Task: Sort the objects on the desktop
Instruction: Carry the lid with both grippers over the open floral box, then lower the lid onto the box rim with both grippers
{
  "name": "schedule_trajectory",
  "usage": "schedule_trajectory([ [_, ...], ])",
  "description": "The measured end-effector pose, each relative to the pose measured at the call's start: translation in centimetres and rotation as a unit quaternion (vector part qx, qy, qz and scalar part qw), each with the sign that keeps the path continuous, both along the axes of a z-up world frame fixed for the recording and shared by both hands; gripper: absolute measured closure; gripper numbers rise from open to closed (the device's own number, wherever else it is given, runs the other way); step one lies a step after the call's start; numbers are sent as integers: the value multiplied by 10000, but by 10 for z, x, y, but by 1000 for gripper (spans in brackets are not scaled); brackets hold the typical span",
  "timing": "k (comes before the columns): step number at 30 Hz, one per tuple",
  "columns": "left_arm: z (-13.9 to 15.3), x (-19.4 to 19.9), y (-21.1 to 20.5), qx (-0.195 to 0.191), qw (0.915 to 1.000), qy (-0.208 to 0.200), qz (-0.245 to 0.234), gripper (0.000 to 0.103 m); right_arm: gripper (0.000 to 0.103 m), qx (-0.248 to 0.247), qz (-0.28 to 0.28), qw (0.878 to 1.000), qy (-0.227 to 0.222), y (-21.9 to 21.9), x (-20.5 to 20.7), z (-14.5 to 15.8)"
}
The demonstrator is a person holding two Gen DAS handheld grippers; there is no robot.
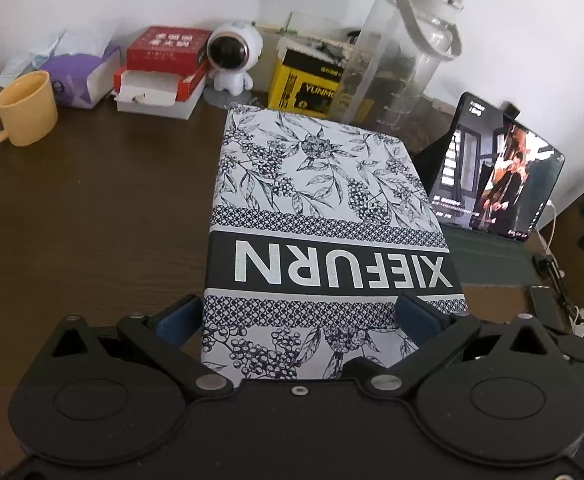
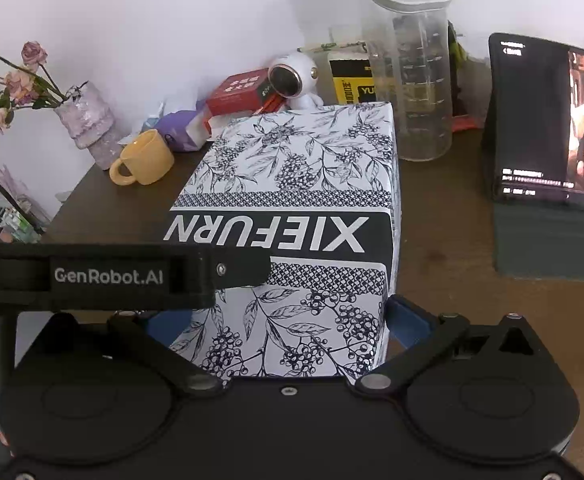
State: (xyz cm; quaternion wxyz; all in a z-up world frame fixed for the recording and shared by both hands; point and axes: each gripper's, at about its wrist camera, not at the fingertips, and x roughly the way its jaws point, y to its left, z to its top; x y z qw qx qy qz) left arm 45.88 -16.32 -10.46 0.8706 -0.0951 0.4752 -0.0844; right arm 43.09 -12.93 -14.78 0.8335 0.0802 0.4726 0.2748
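Observation:
A white box with a dark blue leaf print and the word XIEFURN [image 1: 312, 208] stands on the dark wooden desk [image 1: 91, 208]. My left gripper [image 1: 304, 316] has its blue pads against both sides of the box's near end. My right gripper [image 2: 287, 320] straddles the same box [image 2: 304, 184] the same way, its right blue pad [image 2: 406, 322] against the box's side. The left gripper's black body [image 2: 131, 276], marked GenRobot.AI, crosses the right wrist view and hides the right gripper's left pad.
At the back stand a yellow mug [image 1: 21, 110], a purple tissue box [image 1: 79, 76], stacked red and white boxes [image 1: 163, 68], an astronaut figure [image 1: 233, 56], a yellow box [image 1: 308, 84] and a clear jug [image 1: 400, 52]. A lit tablet [image 1: 496, 184] stands right. A flower vase [image 2: 85, 124] stands left.

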Motion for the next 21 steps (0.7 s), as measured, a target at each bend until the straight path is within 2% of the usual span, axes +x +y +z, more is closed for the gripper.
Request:
schedule_trajectory([
  [4, -8, 4, 0, 1, 10000, 85, 14, 0, 0, 37, -57, 9998, 166, 1, 5, -7],
  [13, -5, -1, 3, -16, 9999, 94, -124, 0, 0, 19, -9, 10000, 83, 1, 3, -10],
  [18, 1, -9, -3, 223, 9991, 45, -353, 1, 1, 29, 91, 9999, 81, -4, -3, -7],
  [21, -1, -9, -3, 230, 9991, 9, -344, 0, 1, -1, 145, 9999, 70, -5, -5, -6],
])
